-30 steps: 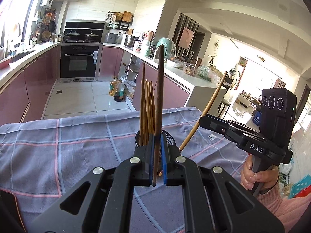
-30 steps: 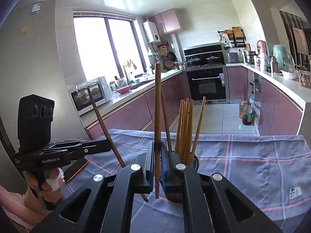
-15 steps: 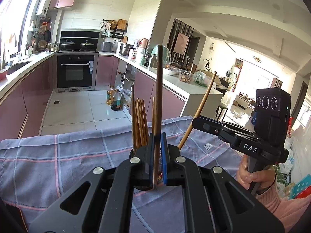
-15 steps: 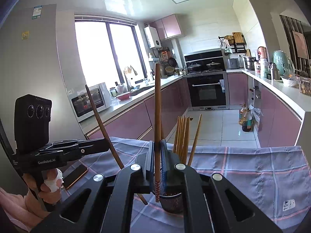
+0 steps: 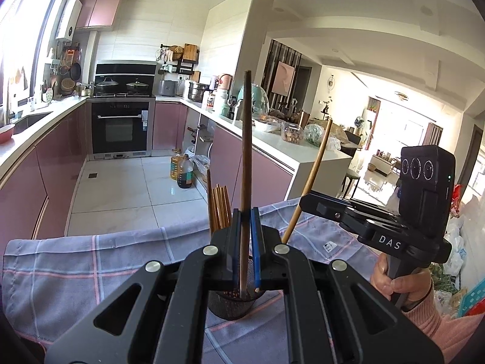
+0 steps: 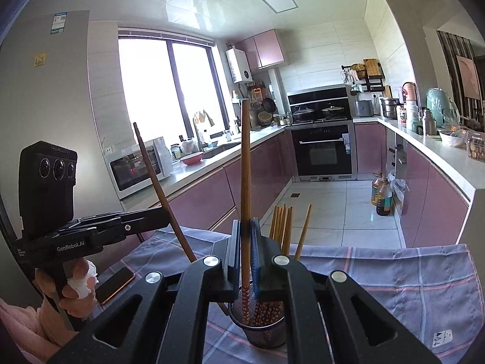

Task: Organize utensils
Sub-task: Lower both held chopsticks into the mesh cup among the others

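My left gripper (image 5: 245, 233) is shut on a dark brown chopstick (image 5: 246, 157) that stands nearly upright. Its lower end hangs over the mouth of a black mesh holder (image 5: 232, 308). Several light wooden chopsticks (image 5: 219, 209) stand in that holder. At the right of the left wrist view, my right gripper (image 5: 304, 201) holds a lighter chopstick (image 5: 313, 173) tilted. In the right wrist view, the right gripper (image 6: 245, 238) is shut on a reddish chopstick (image 6: 245, 166) with a patterned tip. That tip overlaps the holder (image 6: 265, 333); whether it is inside I cannot tell. The left gripper (image 6: 165, 215) is at the left.
A grey-purple checked cloth (image 6: 409, 276) covers the table. A phone (image 6: 116, 282) lies on it at the left, near a person's hand (image 6: 77, 288). Pink kitchen cabinets (image 5: 54, 163) and a tiled floor with oil bottles (image 5: 182, 171) lie beyond the table's far edge.
Both grippers have risen with their chopsticks still held. The holder now sits lower in both views, under the jaws.
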`<state>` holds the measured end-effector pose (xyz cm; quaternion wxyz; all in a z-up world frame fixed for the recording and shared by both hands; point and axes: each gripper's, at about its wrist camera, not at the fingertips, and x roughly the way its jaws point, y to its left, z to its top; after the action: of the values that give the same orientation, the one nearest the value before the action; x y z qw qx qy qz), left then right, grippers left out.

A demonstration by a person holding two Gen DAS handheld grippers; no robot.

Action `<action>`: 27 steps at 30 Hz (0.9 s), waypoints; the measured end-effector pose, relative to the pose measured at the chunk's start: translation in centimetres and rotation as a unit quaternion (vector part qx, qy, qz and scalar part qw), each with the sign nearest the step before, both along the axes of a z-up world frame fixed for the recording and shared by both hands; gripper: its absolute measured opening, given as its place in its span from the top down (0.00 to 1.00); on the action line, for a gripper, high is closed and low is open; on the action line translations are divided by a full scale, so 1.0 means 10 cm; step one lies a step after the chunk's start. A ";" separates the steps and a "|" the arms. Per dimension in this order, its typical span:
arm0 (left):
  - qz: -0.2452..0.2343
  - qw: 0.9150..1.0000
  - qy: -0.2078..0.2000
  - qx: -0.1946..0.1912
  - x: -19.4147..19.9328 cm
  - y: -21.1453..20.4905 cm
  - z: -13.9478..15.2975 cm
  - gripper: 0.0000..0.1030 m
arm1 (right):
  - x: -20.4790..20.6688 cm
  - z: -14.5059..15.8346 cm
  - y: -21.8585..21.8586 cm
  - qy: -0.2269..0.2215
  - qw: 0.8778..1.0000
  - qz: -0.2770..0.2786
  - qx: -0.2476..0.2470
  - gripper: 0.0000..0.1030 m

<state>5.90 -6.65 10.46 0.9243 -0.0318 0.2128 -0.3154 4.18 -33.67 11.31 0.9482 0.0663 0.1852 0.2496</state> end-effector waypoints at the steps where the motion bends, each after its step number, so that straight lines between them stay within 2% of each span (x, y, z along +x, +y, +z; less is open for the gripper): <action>1: 0.000 1.000 -0.001 0.002 0.01 -0.01 0.01 0.93 | 0.00 -0.01 0.01 0.000 1.000 -0.001 -0.001 0.95; 9: 0.002 1.000 0.004 0.023 0.04 -0.13 -0.06 0.93 | 0.12 -0.11 0.02 0.014 1.000 -0.005 0.002 0.95; 27: -0.003 0.998 0.046 0.054 0.09 -0.25 -0.15 0.93 | 0.26 -0.33 0.07 0.051 0.999 -0.006 -0.003 0.95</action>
<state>6.85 -9.20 8.95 0.9131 0.0040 0.2715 -0.3042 6.73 -33.01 8.00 0.9392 0.0768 0.2337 0.2397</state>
